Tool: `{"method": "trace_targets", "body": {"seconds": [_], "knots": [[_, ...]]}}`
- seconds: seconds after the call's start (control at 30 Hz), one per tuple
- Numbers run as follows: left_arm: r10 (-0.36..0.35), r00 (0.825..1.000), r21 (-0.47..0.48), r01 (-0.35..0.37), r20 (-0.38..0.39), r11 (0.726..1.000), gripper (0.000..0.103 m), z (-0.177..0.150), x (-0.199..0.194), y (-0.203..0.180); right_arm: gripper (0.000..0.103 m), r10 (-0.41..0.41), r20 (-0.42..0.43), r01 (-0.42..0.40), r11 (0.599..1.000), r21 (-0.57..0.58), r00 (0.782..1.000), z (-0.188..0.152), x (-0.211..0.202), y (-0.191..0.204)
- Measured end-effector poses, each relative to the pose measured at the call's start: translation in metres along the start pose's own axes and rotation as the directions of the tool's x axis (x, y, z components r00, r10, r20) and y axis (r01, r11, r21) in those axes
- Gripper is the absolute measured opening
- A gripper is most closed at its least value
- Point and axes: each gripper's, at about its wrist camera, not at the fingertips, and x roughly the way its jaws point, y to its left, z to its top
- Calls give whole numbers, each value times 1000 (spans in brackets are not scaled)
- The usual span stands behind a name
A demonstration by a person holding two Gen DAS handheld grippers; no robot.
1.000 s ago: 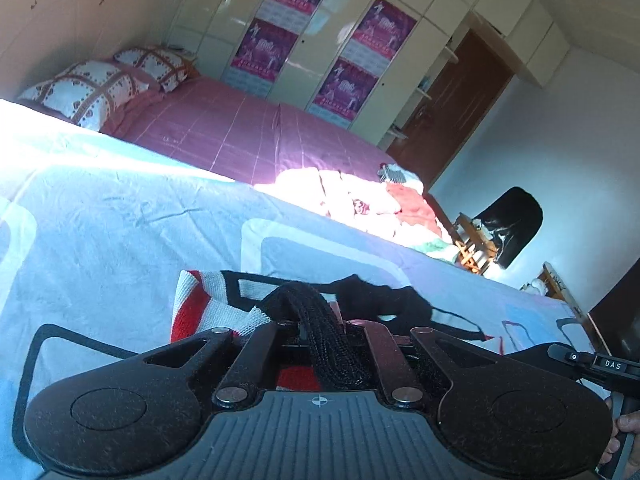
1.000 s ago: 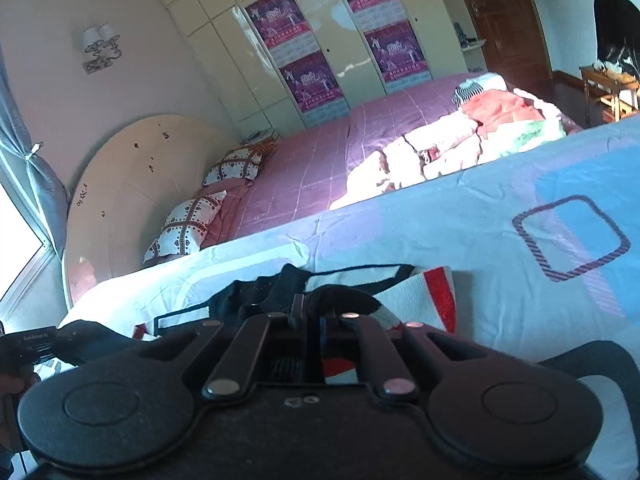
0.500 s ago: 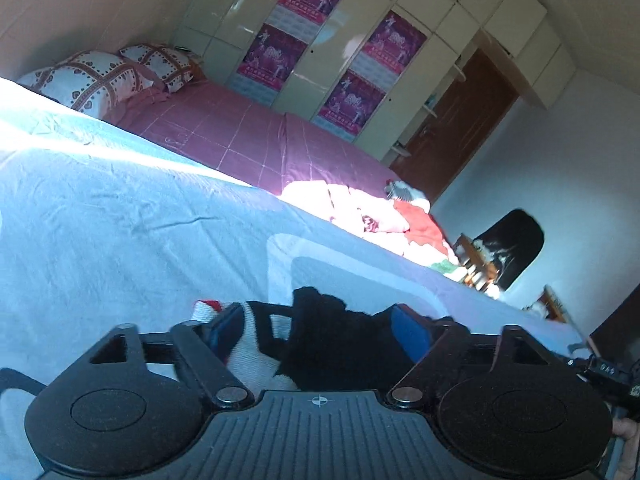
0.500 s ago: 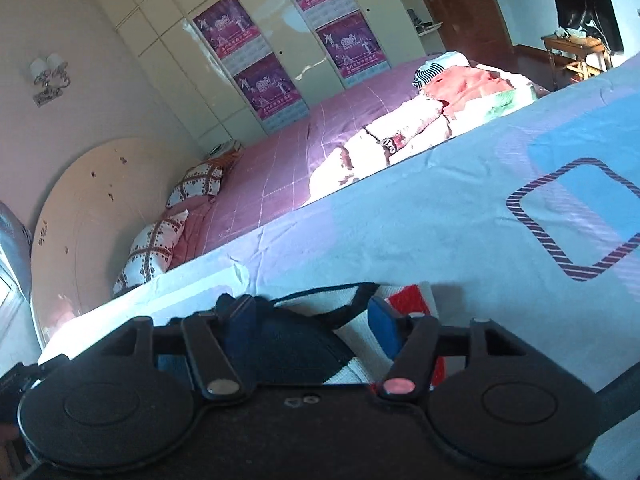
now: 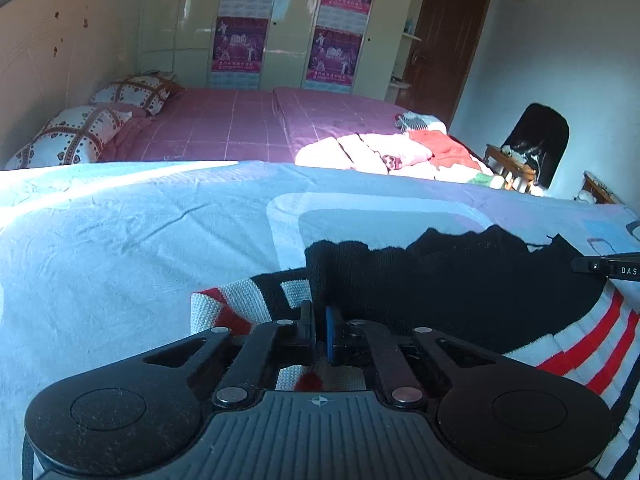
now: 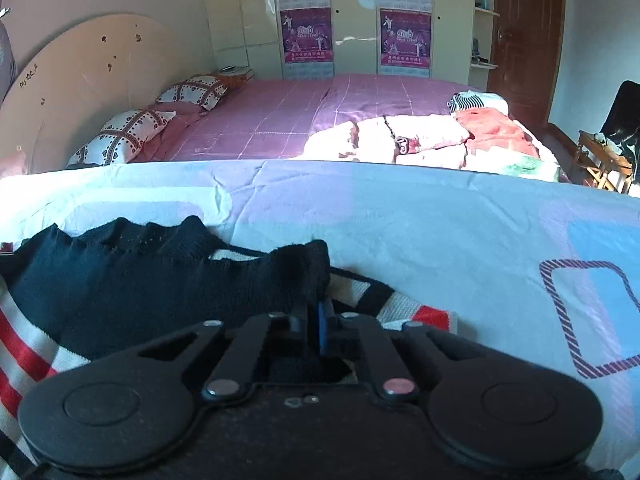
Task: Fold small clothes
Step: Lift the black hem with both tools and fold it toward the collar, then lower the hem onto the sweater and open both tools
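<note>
A small knit sweater, black on top with white, red and black stripes, lies on the light blue sheet (image 5: 120,248). In the left wrist view the sweater (image 5: 460,280) spreads to the right, and my left gripper (image 5: 320,322) is shut at its left edge, jaws nearly together by the black cuff; whether fabric is pinched is unclear. In the right wrist view the sweater (image 6: 120,280) spreads to the left, and my right gripper (image 6: 316,320) is shut at its right edge under a black cuff. The other gripper's body (image 5: 612,268) shows at the far right.
A bed with a pink cover (image 5: 240,128) lies behind the sheet, with patterned pillows (image 5: 80,136) at left and a heap of clothes (image 5: 392,152) at right. A wardrobe with posters (image 5: 336,52), a brown door (image 5: 448,40) and a chair (image 5: 532,152) stand beyond.
Both grippers opened half a second ago, releasing the bunched sweater, and have now shut again at its left and right edges. The sweater now lies spread wider on the sheet.
</note>
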Motion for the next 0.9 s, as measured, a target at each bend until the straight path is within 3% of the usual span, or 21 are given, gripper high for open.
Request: {"method": "trace_targets", "body": {"seconds": [0.1,0.17,0.23,0.3,0.4,0.47,0.5,0.57,0.63,0.73,0.77,0.8,0.83,0.9], "knots": [[27,994,-73,-20,103,997,4,2,-15,12,5,-39,91,35,998,43,995,2,-17,-7],[36,996,-86,-29,76,996,4,0,-7,16,5,-85,98,81,996,42,992,0,-13,-11],[72,997,-14,-71,11,997,4,-9,10,9,6,-133,8,133,991,21,991,-7,7,-13],[73,997,-28,-73,11,997,4,-9,11,12,6,-151,36,151,989,6,988,-12,8,-11],[70,998,-26,-70,-8,997,6,-7,11,13,20,-169,33,169,985,23,985,-12,5,-13],[85,996,-22,-85,-12,996,13,-1,4,11,26,-172,59,170,985,36,983,-8,-7,-14],[103,995,-35,-102,12,994,22,2,-5,12,29,-180,107,177,984,31,978,-5,-20,-11],[132,988,-40,-129,84,991,23,8,-22,3,30,-123,144,122,992,13,982,-1,-35,0],[74,994,-1,-74,80,997,23,17,-20,-21,29,-10,104,11,1000,-13,995,1,-32,19],[-28,1000,119,26,13,993,23,15,1,-76,28,67,56,-60,990,-124,996,-5,-14,72],[-55,998,135,56,-11,989,25,11,8,-89,28,76,37,-70,988,-138,996,-7,-9,85],[-87,995,150,94,-54,984,36,6,15,-100,29,73,17,-70,986,-149,997,-10,-3,94],[-79,994,165,91,-81,982,40,-1,21,-104,30,57,3,-56,985,-166,998,-14,1,99],[-55,995,163,67,-82,984,40,-13,20,-96,28,-9,-1,9,980,-199,1000,-17,2,95]]}}
